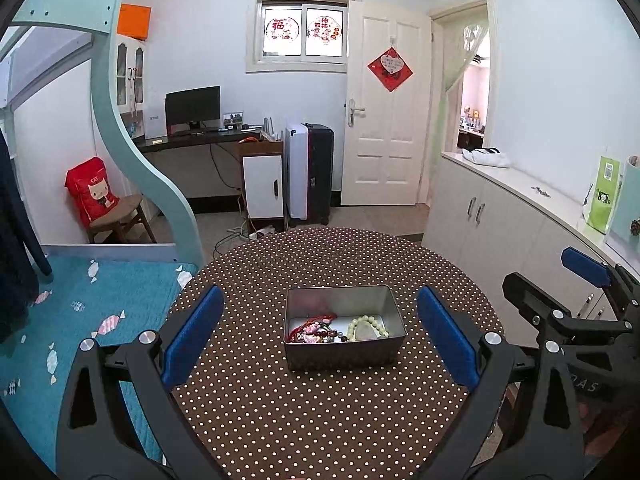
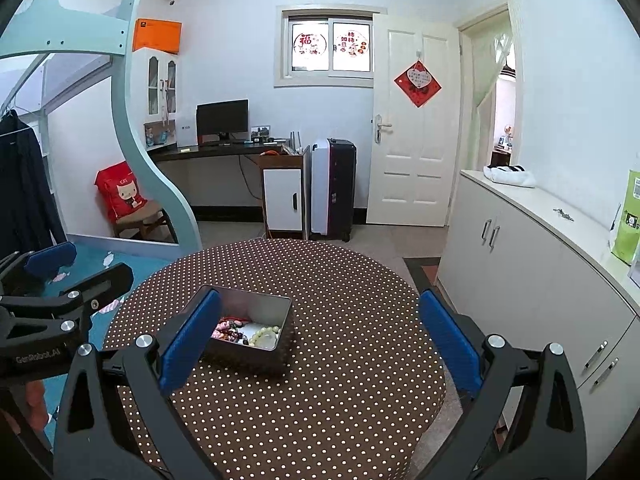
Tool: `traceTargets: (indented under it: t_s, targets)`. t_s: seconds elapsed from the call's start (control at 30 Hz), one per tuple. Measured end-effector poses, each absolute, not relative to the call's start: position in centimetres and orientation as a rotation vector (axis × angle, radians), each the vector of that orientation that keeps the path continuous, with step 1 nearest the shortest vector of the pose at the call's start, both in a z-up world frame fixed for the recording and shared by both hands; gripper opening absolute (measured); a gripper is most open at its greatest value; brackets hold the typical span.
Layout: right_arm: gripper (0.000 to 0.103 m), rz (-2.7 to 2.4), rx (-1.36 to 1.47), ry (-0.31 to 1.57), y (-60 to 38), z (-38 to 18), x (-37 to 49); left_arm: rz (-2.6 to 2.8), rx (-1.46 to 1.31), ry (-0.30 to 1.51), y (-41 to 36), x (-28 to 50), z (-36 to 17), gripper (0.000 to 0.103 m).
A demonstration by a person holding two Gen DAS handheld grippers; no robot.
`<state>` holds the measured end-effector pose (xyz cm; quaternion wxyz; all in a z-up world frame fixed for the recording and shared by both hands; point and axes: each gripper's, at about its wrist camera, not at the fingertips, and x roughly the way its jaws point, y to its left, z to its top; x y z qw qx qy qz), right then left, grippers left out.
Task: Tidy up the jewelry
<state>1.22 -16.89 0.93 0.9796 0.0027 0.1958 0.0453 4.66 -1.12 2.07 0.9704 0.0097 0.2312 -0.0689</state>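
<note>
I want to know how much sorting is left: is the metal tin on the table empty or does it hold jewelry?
It holds jewelry. The open tin has a pale bead bracelet and red beaded strings on its floor.

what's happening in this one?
A person holds two grippers over a round dotted table. Both the left gripper and the right gripper are open and empty. A metal tin sits on the table with a pale bead bracelet and red beaded pieces inside. Nothing is being touched.

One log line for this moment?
left tool: open, empty | right tool: open, empty | tin: on table, beads inside
</note>
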Motion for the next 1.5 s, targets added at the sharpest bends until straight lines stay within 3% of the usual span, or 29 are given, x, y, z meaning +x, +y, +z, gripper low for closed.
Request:
traceTargets:
  t_s: [1.5]
  targets:
    - [0.096, 0.109, -0.015, 0.404, -16.30, 0.42, 1.06, -0.112, 0.032, 0.496, -1.24, 4.96, 1.62, 0.097]
